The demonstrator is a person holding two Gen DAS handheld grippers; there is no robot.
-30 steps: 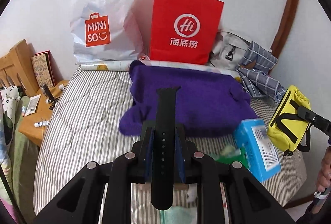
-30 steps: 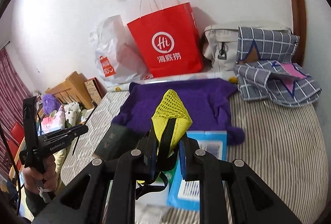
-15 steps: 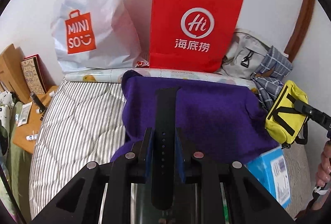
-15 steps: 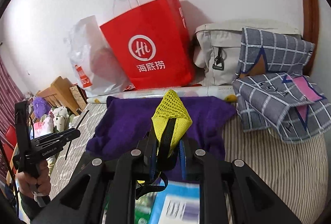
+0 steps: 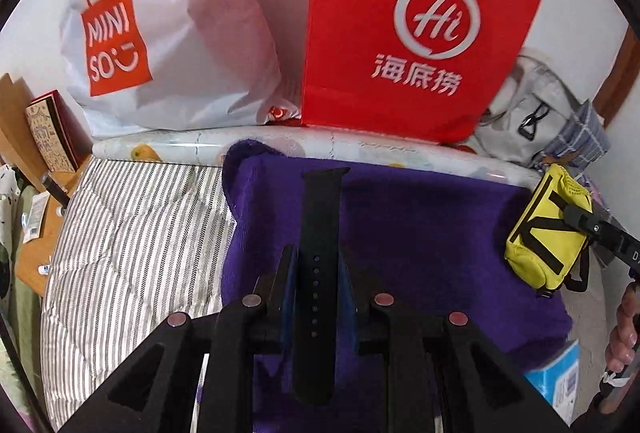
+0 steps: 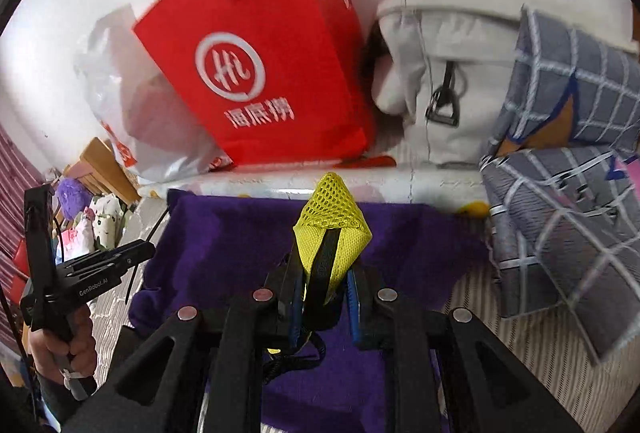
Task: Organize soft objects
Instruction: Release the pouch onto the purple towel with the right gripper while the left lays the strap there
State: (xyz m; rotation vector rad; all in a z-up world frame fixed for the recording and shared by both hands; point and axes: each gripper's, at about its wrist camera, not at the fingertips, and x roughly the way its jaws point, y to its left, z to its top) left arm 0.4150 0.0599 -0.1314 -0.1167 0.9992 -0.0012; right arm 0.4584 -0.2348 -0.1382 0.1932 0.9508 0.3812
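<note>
My left gripper [image 5: 318,269] is shut on a black watch strap [image 5: 320,217], held upright above a purple sweater [image 5: 420,233] spread on the striped bed. My right gripper [image 6: 324,281] is shut on a yellow mesh pouch [image 6: 330,221] with black straps, also above the purple sweater [image 6: 224,233]. The pouch shows in the left wrist view [image 5: 548,233] at the right, hanging from the right gripper. The left gripper shows at the left of the right wrist view [image 6: 100,261].
A red paper bag [image 5: 416,21] and a white Miniso plastic bag [image 5: 168,33] stand against the wall. A grey backpack [image 6: 452,85] and checked grey cloths [image 6: 568,169] lie at the right. A blue box [image 5: 556,381] lies near the sweater. A wooden bedside shelf [image 5: 36,225] is at the left.
Both grippers have moved forward toward the wall and the bags, each keeping its object. The sweater and bags now loom larger; the blue box has slipped toward the frame edge.
</note>
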